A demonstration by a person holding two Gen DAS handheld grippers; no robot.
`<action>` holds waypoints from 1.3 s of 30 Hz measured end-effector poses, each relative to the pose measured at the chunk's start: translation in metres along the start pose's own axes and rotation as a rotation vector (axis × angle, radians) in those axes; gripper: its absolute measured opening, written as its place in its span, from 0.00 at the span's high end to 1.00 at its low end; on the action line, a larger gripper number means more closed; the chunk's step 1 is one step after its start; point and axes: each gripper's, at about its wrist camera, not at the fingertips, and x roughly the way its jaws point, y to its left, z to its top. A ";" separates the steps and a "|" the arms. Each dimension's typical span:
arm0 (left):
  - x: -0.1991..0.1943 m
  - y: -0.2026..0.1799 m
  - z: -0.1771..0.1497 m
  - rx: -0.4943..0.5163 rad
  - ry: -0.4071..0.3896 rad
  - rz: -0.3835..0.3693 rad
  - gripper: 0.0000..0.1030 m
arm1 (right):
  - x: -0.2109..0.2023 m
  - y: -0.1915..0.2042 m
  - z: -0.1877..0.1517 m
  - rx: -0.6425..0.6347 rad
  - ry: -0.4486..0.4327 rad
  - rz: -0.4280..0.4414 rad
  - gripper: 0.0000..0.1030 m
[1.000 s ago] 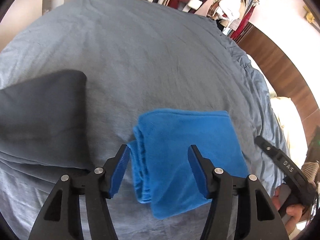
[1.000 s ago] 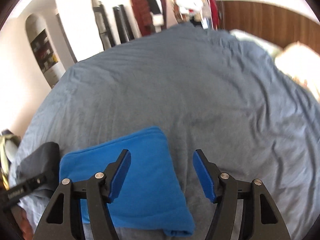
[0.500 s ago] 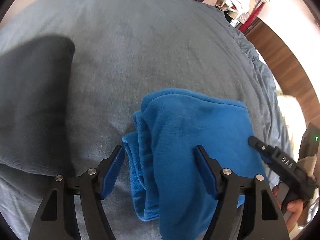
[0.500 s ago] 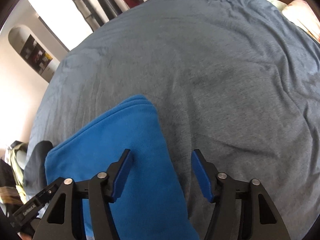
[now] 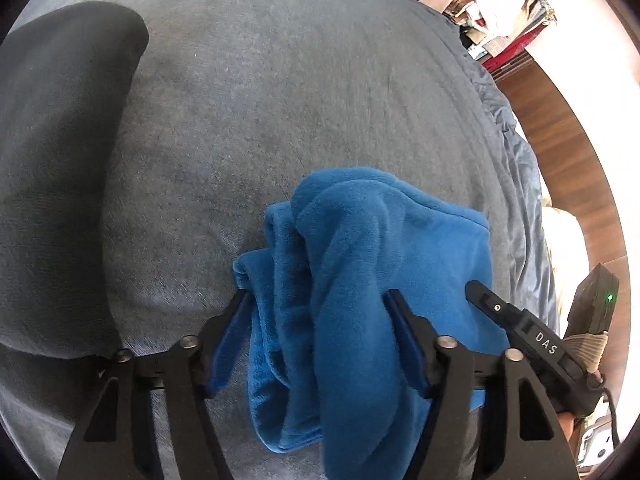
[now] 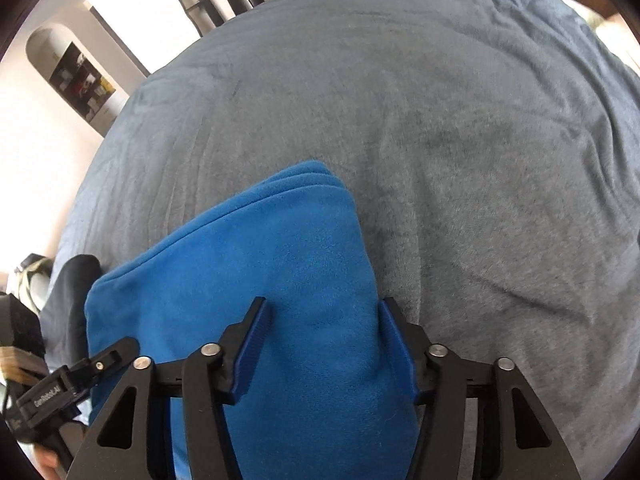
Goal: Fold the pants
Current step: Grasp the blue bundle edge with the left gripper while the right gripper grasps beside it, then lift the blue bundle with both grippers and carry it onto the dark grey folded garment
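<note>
The folded blue fleece pants (image 5: 360, 272) lie on the grey bed cover (image 5: 280, 100). My left gripper (image 5: 316, 320) is open, its jaws astride the bunched open-edge side of the pants, which rises between them. My right gripper (image 6: 322, 328) is open, its jaws astride the other side of the pants (image 6: 260, 280), with the right pad at the folded edge. Each gripper shows in the other's view: the right one in the left wrist view (image 5: 520, 328), the left one in the right wrist view (image 6: 76, 380).
A dark grey folded garment (image 5: 56, 160) lies on the bed left of the pants, also seen in the right wrist view (image 6: 68, 300). A wooden headboard (image 5: 568, 152) and hanging clothes (image 5: 500, 4) are beyond the bed. A white wall with an arched niche (image 6: 68, 76) is at left.
Both grippers moved forward and down over the blue pants. The pants now sit between both pairs of jaws, and the left side has bunched up higher.
</note>
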 end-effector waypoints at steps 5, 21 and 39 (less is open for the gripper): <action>-0.005 -0.009 -0.002 -0.027 0.000 0.026 0.55 | 0.003 -0.004 0.001 0.027 0.014 0.037 0.58; -0.053 -0.027 -0.011 0.021 -0.077 -0.019 0.72 | -0.048 0.009 0.002 0.026 -0.081 0.033 0.82; -0.225 0.028 0.007 0.043 -0.329 -0.004 0.72 | -0.128 0.131 0.005 -0.129 -0.243 0.172 0.82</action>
